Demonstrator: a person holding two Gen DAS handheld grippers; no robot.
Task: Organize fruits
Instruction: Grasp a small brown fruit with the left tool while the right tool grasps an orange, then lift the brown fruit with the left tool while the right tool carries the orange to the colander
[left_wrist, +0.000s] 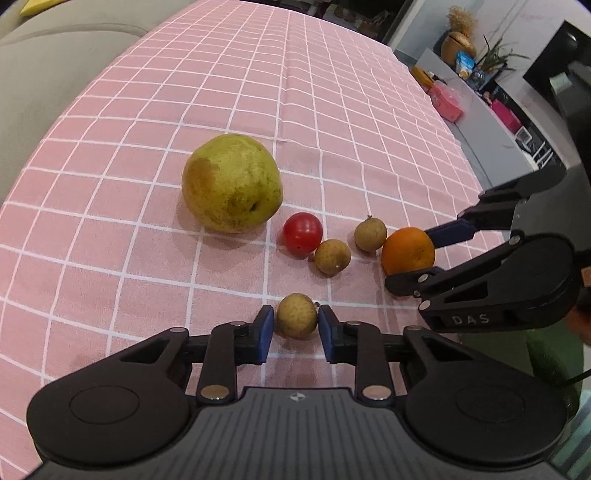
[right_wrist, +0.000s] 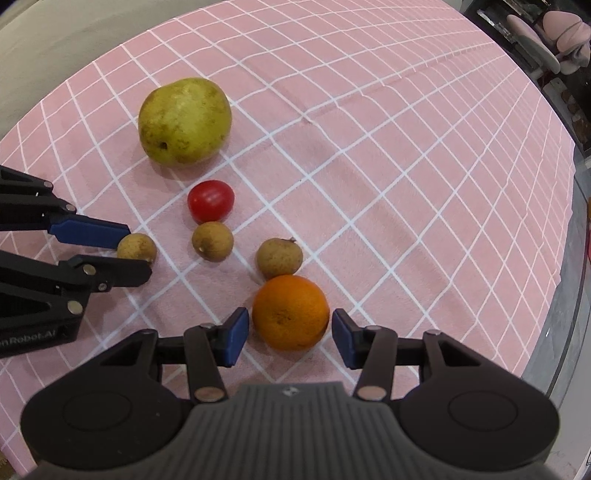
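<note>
On the pink checked tablecloth (left_wrist: 332, 92) lie a large green pear (left_wrist: 231, 182) (right_wrist: 184, 122), a red tomato (left_wrist: 302, 233) (right_wrist: 210, 201) and two loose longans (left_wrist: 332, 256) (left_wrist: 370, 233) (right_wrist: 212, 242) (right_wrist: 279, 257). My left gripper (left_wrist: 296, 332) (right_wrist: 138, 251) is shut on a third longan (left_wrist: 297, 315) (right_wrist: 136, 248), which rests on the cloth with both blue pads against its sides. To the right, my right gripper (right_wrist: 290, 332) (left_wrist: 406, 258) is shut on a small orange (right_wrist: 290, 312) (left_wrist: 408, 250), low on the cloth, beside the nearest longan.
A grey sofa (left_wrist: 44, 92) borders the table on the far left. A counter (left_wrist: 480, 118) with boxes and plants runs along the right. The table's right edge (right_wrist: 570, 258) is close to the right gripper. A pink chair (right_wrist: 561, 33) stands beyond it.
</note>
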